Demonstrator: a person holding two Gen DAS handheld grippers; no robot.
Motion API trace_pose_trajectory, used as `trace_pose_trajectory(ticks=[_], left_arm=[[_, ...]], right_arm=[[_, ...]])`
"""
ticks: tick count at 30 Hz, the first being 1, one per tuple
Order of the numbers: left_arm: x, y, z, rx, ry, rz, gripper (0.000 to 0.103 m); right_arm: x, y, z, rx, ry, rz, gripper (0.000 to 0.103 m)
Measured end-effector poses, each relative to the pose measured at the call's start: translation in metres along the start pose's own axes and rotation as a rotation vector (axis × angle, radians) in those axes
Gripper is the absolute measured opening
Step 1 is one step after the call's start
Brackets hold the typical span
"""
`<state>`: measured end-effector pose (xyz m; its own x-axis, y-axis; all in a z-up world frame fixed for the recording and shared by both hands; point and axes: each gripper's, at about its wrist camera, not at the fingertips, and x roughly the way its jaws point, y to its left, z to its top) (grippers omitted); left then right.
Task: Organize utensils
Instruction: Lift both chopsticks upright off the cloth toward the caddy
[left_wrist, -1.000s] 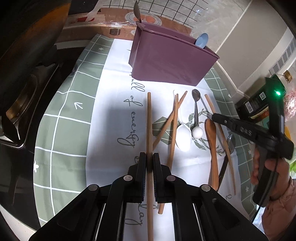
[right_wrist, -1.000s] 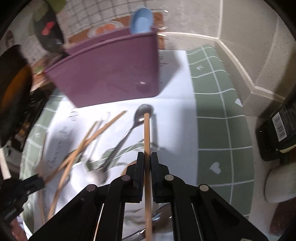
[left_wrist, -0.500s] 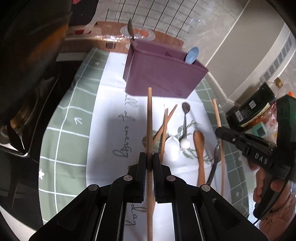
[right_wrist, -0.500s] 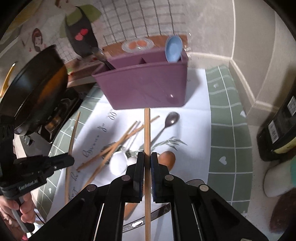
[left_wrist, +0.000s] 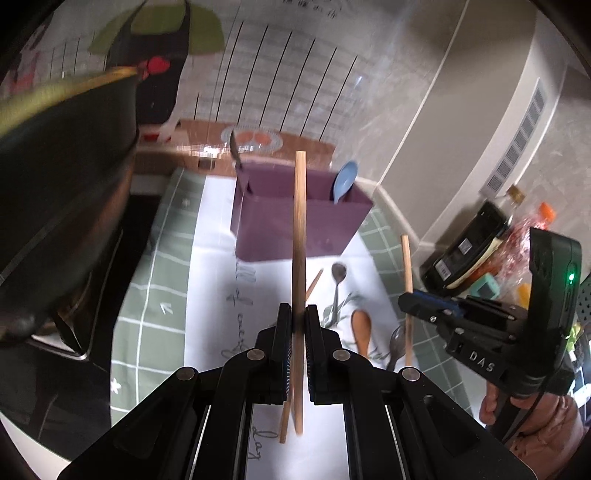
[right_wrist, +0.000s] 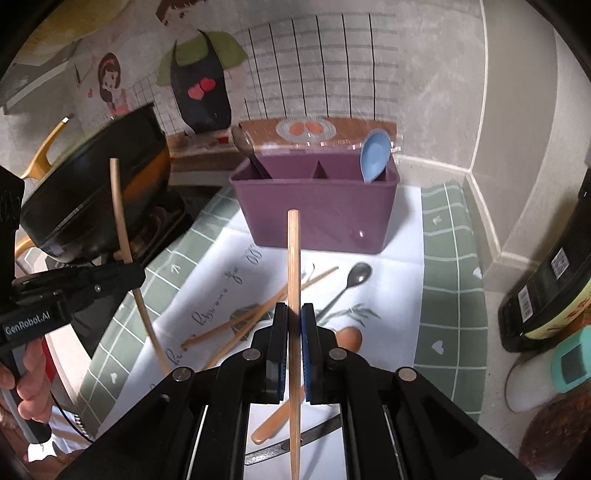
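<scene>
My left gripper (left_wrist: 297, 314) is shut on a wooden chopstick (left_wrist: 298, 240), held in the air and pointing at the purple utensil holder (left_wrist: 258, 229). My right gripper (right_wrist: 294, 314) is shut on a second chopstick (right_wrist: 293, 258), also raised in front of the holder (right_wrist: 332, 221). A blue spoon (right_wrist: 375, 155) stands in the holder's right compartment and a dark spoon (right_wrist: 247, 147) in its left. On the white cloth below lie loose chopsticks (right_wrist: 258, 314), a metal spoon (right_wrist: 354, 277) and a wooden spoon (right_wrist: 347, 338). Each gripper shows in the other's view.
A black pan (right_wrist: 96, 192) sits on the stove at the left, close to the left gripper. A dark bottle (right_wrist: 546, 295) and small packages stand at the right by the wall. The green checked mat (right_wrist: 443, 295) reaches to the wall corner behind the holder.
Both grippers have risen off the cloth, each carrying its chopstick up, and tilted toward the holder. The utensils on the cloth have not moved.
</scene>
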<state>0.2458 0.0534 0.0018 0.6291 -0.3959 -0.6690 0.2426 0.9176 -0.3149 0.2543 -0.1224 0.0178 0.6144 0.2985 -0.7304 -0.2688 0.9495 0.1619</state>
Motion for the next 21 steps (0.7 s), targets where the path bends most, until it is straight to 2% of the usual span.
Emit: trace_pose_trajectory(ticks=[6,12,16,21], left_arm=[[-0.024,-0.012,0.018,0.044,-0.058,-0.016,0.007],[-0.064,-0.033,0.064,0.094,-0.161,-0.047,0.007],[-0.095,-0.059,0.111,0.169,-0.275,-0.018,0.007],[-0.117,-0.080,0.156,0.230,-0.373,0.017,0.007]], right_arm=[[-0.026,0.009,0.018,-0.023,-0.083,-0.006,0.006],[-0.068,0.020,0.061,-0.069,-0.221,-0.006,0.006],[-0.106,0.027,0.106,-0.126,-0.356,-0.044,0.006],[-0.145,0.032,0.156,-0.186,-0.553,-0.080,0.006]])
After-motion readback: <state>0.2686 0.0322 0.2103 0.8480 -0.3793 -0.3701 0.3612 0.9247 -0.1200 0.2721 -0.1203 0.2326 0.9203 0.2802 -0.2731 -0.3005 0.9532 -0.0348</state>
